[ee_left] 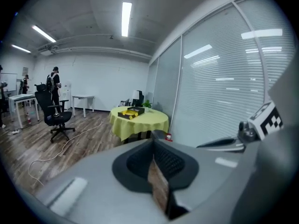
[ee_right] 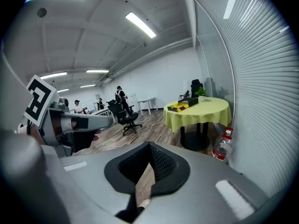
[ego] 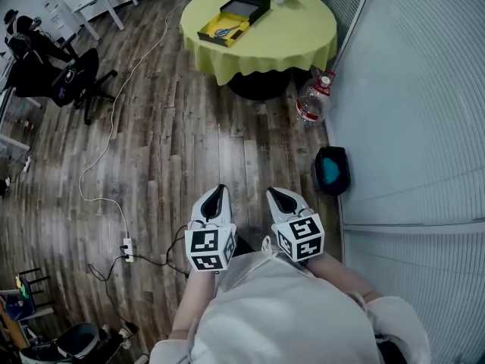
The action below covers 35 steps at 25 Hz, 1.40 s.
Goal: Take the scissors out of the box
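Far ahead stands a round table (ego: 303, 29) with a yellow cloth. On it lies an open black box (ego: 245, 7), and beside it a yellow tray (ego: 222, 30) holding something blue, too small to identify as scissors. The same box (ee_left: 130, 112) is small and distant in the left gripper view, and the box (ee_right: 184, 106) is equally far in the right gripper view. My left gripper (ego: 219, 190) (ee_left: 153, 143) and right gripper (ego: 277, 193) (ee_right: 149, 147) are held side by side over the wooden floor, both shut and empty.
A large water bottle (ego: 311, 101) stands by the table's foot, and a dark bag (ego: 331, 169) lies against the blind-covered glass wall on the right. An office chair (ego: 72, 78) is at the left. A cable runs to a power strip (ego: 127, 247). People (ee_left: 55, 85) stand at the back.
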Each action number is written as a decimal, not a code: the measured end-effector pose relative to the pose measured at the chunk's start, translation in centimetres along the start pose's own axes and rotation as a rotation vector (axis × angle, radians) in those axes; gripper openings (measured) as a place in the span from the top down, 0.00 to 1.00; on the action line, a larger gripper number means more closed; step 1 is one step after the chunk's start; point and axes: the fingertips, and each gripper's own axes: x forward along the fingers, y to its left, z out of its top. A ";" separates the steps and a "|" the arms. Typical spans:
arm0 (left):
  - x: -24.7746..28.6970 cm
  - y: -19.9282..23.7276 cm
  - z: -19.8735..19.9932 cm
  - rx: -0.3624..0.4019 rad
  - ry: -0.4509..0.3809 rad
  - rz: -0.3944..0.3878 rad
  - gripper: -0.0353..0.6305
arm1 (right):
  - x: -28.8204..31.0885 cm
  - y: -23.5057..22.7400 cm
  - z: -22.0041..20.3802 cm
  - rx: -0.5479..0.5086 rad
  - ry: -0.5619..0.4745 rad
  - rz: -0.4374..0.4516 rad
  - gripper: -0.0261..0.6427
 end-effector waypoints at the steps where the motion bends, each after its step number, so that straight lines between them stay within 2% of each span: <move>1: 0.5 1.1 0.5 -0.002 -0.003 -0.006 0.94 | 1.1 0.3 0.5 -0.001 0.004 -0.005 0.96; 12: 6.2 15.6 5.3 0.008 -0.011 -0.070 0.94 | 15.1 5.6 6.2 0.006 0.034 -0.051 0.96; 18: 7.5 22.3 6.4 -0.004 -0.006 -0.079 0.94 | 19.6 9.0 8.0 -0.024 0.042 -0.061 0.96; 22: 9.8 24.5 6.2 -0.042 0.013 -0.072 0.94 | 22.0 7.7 8.7 0.006 0.058 -0.080 0.96; 27: 13.5 25.6 7.3 -0.037 0.018 -0.060 0.94 | 25.7 5.5 9.9 0.026 0.066 -0.062 0.96; 31: 17.7 26.2 8.9 -0.030 0.007 -0.019 0.94 | 29.7 2.6 12.6 0.009 0.032 -0.016 0.96; 35: 22.8 26.4 12.4 -0.025 -0.021 0.032 0.94 | 33.4 -1.5 16.7 -0.034 0.009 0.040 0.96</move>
